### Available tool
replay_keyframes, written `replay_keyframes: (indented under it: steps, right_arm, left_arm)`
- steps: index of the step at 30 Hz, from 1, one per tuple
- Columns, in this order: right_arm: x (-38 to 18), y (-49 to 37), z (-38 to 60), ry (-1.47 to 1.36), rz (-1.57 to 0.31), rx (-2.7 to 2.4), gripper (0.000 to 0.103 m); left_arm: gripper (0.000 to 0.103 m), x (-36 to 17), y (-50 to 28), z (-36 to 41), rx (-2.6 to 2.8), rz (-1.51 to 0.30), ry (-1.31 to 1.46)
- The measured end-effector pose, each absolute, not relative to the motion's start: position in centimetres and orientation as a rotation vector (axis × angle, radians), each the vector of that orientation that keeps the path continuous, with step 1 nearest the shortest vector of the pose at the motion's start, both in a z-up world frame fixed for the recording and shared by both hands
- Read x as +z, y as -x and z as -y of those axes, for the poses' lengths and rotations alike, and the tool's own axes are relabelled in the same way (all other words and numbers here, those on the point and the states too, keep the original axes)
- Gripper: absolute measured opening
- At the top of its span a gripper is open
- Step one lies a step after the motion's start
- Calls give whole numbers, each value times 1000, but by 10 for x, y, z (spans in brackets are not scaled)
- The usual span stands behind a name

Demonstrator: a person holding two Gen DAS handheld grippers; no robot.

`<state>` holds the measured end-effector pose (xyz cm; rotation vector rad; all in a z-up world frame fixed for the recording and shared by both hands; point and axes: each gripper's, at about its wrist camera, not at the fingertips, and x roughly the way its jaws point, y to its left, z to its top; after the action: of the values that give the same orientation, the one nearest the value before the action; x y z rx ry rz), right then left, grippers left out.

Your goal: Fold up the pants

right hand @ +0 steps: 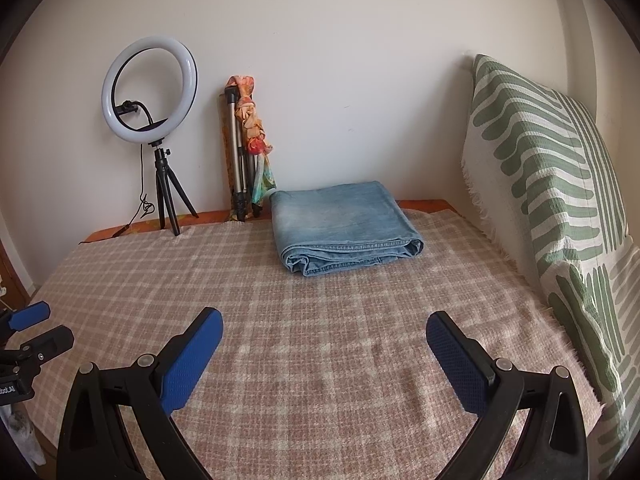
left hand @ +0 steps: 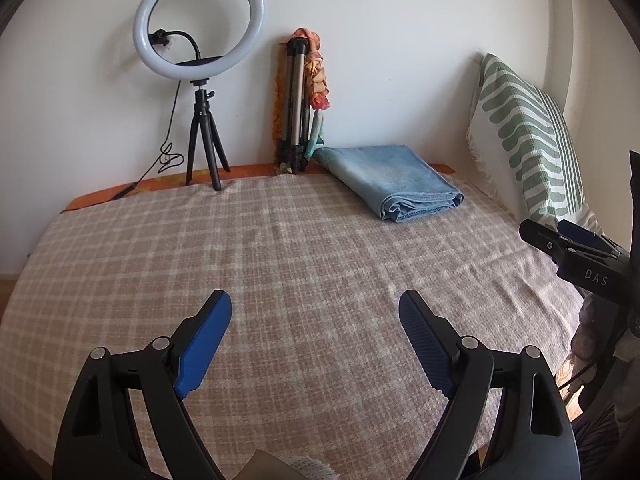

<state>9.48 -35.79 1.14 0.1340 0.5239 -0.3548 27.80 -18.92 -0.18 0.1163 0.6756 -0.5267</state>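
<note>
Pants [right hand: 344,226] folded, flat, fold edge facing cams; both claws apart, empty.

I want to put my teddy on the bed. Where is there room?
The blanket is bare from the tongs up to the jeans, and left toward the ring light. It's crowded along the wall and by the pillow.

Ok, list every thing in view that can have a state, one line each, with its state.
jeans: folded into a flat stack, lying on the blanket, held by nothing.
left gripper: open, empty, above the blanket.
right gripper: open, empty, above the blanket.
ring light: upright on its tripod.
folded tripod: collapsed, leaning against the wall.
pillow: propped upright.
blanket: spread flat.
</note>
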Motion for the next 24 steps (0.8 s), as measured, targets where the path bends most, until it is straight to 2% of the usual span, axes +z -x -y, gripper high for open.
replay_keyframes:
  steps: [24]
  right_arm:
    - [10, -94, 357, -133, -531, -354, 103]
  left_arm:
    - [86, -2, -276, 191, -539, -678, -117]
